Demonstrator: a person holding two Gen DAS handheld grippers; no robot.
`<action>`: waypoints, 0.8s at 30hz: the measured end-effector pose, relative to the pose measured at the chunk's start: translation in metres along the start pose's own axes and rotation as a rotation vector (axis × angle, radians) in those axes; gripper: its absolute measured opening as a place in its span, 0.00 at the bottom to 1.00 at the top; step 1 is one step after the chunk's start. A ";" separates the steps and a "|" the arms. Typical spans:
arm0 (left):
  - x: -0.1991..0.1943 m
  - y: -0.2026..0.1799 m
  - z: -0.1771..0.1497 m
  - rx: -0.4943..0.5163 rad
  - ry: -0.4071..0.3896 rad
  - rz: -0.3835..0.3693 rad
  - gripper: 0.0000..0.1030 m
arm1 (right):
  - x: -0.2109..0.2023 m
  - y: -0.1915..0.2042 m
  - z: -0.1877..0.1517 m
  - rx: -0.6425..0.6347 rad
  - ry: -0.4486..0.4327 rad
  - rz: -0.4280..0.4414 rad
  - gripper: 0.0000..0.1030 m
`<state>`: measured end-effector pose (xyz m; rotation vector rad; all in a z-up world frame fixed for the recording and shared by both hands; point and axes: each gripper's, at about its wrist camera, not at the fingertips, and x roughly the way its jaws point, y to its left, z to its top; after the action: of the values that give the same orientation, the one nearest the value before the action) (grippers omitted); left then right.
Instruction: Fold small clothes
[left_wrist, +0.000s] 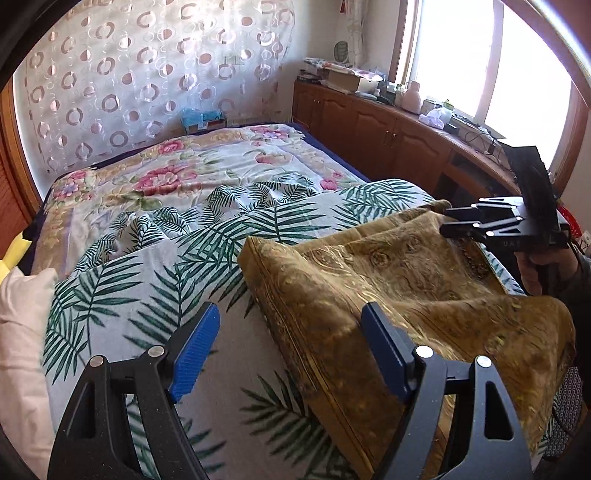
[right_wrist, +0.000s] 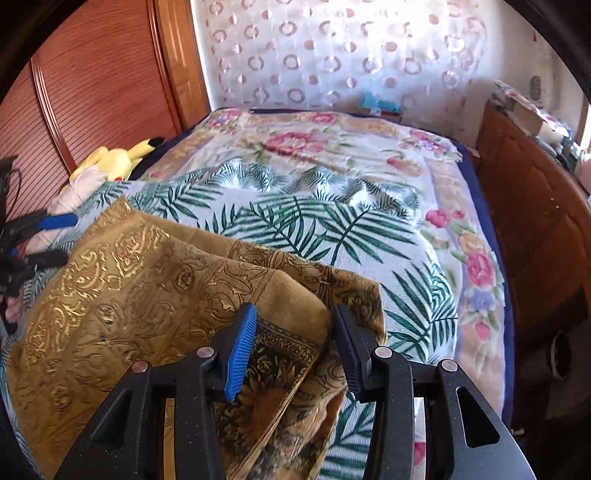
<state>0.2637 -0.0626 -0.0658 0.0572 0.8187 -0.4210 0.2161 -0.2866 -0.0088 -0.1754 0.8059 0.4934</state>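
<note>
A golden-brown patterned cloth (left_wrist: 388, 280) (right_wrist: 122, 291) lies folded over on the fern-print sheet (left_wrist: 155, 280) (right_wrist: 332, 229) of the bed. My left gripper (left_wrist: 291, 325) (right_wrist: 55, 240) is open wide at the cloth's left edge. Its right finger is over the cloth, its left finger over the bare sheet, and it holds nothing. My right gripper (right_wrist: 295, 325) (left_wrist: 476, 221) is partly open at the cloth's other side. A folded corner of the cloth lies between its fingers, and the pads do not press on it.
A floral blanket (left_wrist: 177, 166) (right_wrist: 332, 140) covers the far bed. Wooden cabinets (left_wrist: 388, 125) with clutter run under the window on the right. A white pillow (left_wrist: 22, 332) and a yellow plush toy (right_wrist: 114, 158) sit at the left, by a wooden wardrobe (right_wrist: 92, 85).
</note>
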 end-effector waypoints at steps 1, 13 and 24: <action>0.003 0.001 0.002 -0.002 0.003 0.001 0.78 | -0.001 -0.001 0.002 0.003 -0.006 0.017 0.31; 0.025 0.013 0.017 -0.012 0.015 -0.017 0.77 | -0.041 -0.034 0.018 0.061 -0.144 -0.128 0.03; 0.044 0.018 0.025 -0.017 0.061 -0.060 0.71 | -0.006 -0.040 0.020 0.080 -0.048 -0.080 0.38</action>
<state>0.3148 -0.0664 -0.0824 0.0303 0.8850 -0.4705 0.2449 -0.3165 0.0076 -0.1213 0.7675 0.3886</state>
